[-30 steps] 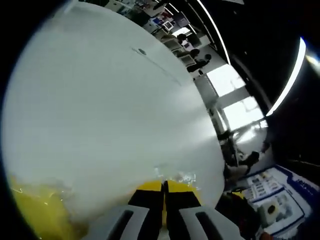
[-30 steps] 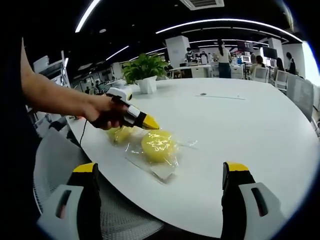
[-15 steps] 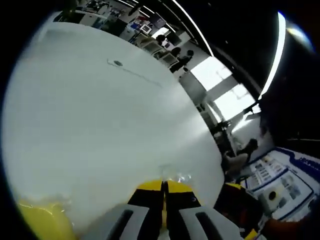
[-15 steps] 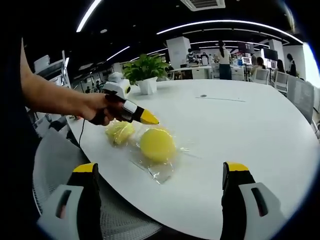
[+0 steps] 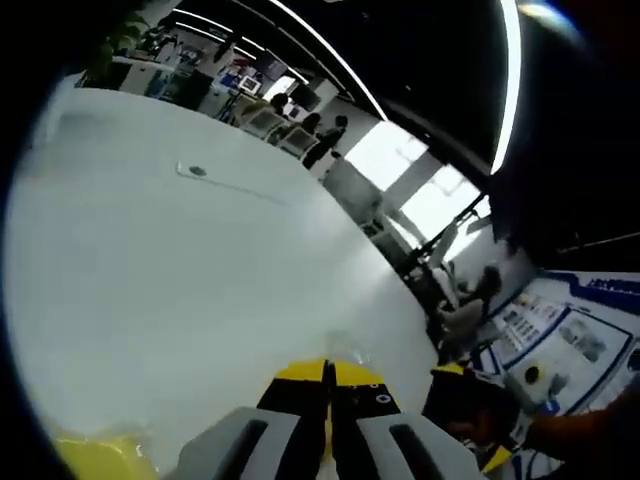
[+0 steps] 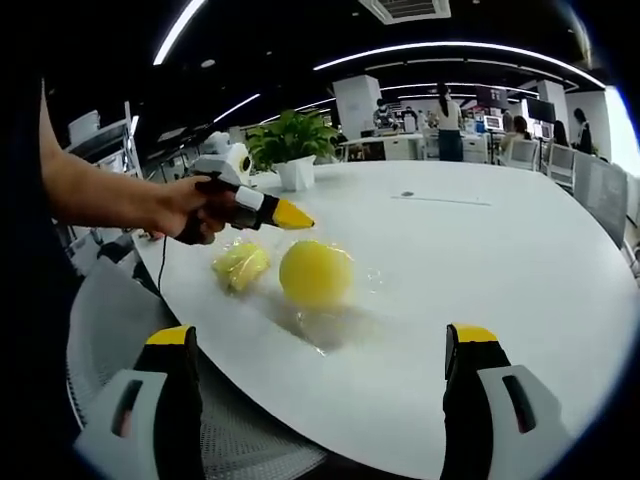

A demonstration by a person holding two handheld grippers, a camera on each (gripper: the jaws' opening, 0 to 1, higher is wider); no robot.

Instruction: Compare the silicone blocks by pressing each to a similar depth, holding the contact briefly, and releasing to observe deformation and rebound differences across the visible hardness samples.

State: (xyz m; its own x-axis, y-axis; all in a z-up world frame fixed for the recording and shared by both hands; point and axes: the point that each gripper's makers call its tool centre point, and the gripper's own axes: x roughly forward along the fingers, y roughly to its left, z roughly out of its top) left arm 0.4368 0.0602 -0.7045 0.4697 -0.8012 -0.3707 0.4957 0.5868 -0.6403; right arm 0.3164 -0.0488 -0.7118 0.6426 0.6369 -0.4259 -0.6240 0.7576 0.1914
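Though illegible, poster (image 5: 560,335) beyond left gripper (image 5: 327,368)

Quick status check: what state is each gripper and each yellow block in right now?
Left gripper: shut, held in the air above the blocks, touching neither.
Right gripper: open, nothing between its jaws.
Round block: in clear wrap, resting on the table, looks full and round.
Small block: wrapped, on the table beside the round one, crinkled look.
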